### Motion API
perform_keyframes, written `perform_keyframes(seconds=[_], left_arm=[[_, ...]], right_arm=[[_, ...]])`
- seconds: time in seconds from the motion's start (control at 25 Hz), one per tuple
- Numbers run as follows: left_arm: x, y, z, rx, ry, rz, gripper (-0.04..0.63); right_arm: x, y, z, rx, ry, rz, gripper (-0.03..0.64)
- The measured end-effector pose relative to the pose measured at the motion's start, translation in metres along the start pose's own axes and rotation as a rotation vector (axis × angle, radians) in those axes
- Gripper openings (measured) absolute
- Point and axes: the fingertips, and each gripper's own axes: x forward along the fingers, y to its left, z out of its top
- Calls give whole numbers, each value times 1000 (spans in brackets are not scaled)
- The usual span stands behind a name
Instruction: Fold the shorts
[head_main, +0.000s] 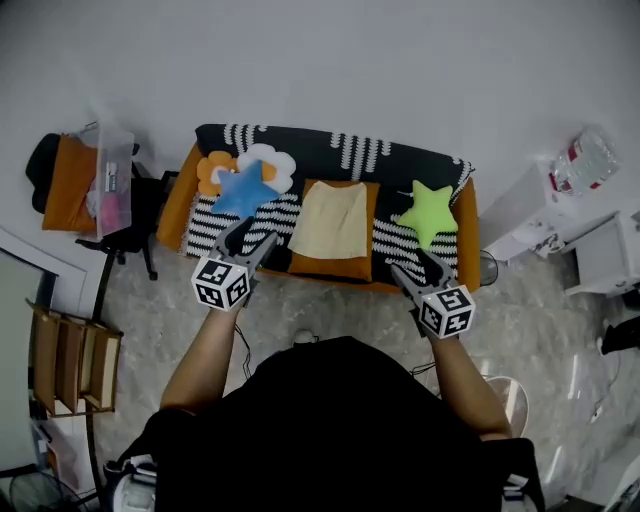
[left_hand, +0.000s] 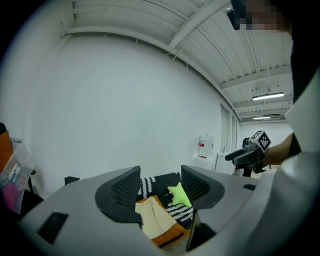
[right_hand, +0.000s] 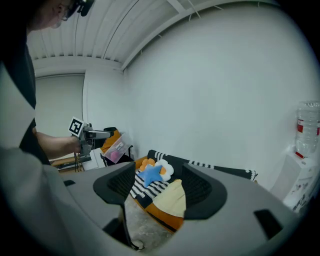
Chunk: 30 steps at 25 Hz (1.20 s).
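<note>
On the sofa (head_main: 330, 268) seat, the shorts (head_main: 333, 220) lie flat. We hold the left hand-held gripper (head_main: 250, 234) and the right hand-held gripper (head_main: 413, 263) spread and empty, short of them. This is the approach step; next, each must reach an edge.

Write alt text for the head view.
A person points two open, empty grippers, the left gripper and the right gripper, toward cream shorts lying flat on an orange sofa with a striped blanket. A blue star cushion sits left of the shorts, a green star cushion right.
</note>
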Motion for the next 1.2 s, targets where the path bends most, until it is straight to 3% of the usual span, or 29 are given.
perform_keyframes(seconds=[0.52, 0.76, 1.2], left_arm=[[7, 105, -3, -28, 3, -60, 278], [2, 129, -14, -51, 23, -78, 284], [13, 144, -24, -54, 43, -91, 288]], right_arm=[[84, 31, 31, -30, -7, -68, 331], [98, 40, 26, -55, 32, -76, 337], [110, 30, 25, -11, 9, -119, 339]])
